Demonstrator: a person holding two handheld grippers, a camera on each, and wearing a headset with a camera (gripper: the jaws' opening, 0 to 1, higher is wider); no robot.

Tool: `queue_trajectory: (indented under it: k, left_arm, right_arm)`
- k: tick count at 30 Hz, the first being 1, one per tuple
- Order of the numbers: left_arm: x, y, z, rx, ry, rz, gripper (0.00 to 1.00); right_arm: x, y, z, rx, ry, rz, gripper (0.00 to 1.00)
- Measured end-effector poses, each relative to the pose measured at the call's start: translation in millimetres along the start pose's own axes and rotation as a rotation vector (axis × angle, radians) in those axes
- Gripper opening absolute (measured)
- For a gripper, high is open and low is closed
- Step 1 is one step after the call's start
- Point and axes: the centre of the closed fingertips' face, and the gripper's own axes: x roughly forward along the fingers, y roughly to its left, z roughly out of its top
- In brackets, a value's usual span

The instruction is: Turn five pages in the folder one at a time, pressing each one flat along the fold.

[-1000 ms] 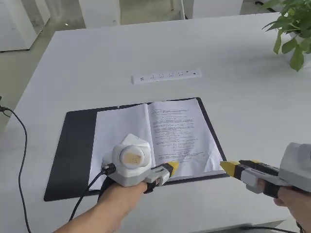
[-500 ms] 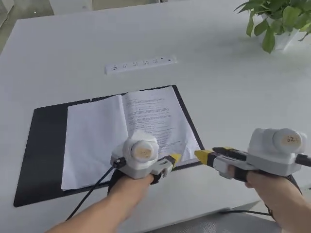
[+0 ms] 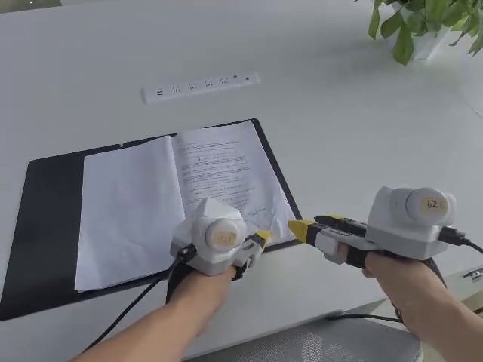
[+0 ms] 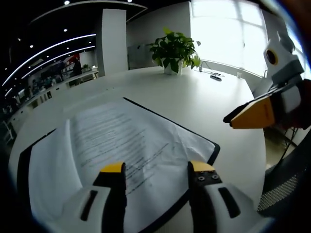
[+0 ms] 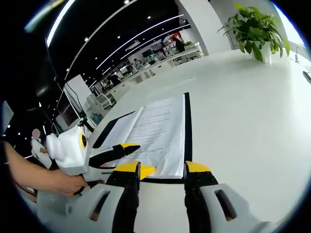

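A black folder lies open on the white table, with a blank sheet on its left side and a printed page on its right. My left gripper hovers open over the printed page's near right corner, jaws apart with nothing between them. My right gripper is just right of that corner, over bare table, pointing left at the left gripper. It is open and holds nothing. In the right gripper view the left gripper and the folder lie ahead.
A white power strip lies beyond the folder. A potted plant stands at the far right corner. A black cable trails from the left gripper toward the table's near edge. A grey chair back sits below that edge.
My right gripper has moved left, close to the folder's near right corner and the left gripper. The left gripper stays over the page's near edge. The head camera has shifted.
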Motion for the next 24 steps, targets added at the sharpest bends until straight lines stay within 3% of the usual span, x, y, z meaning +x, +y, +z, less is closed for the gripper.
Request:
queue_trajectory:
  k: [24]
  left_arm:
    - [-0.8, -0.4, -1.9, -0.009, -0.065, -0.011, 0.42]
  right_arm:
    - [6.3, 0.6, -8.4, -0.031, 0.02, 0.028, 0.33]
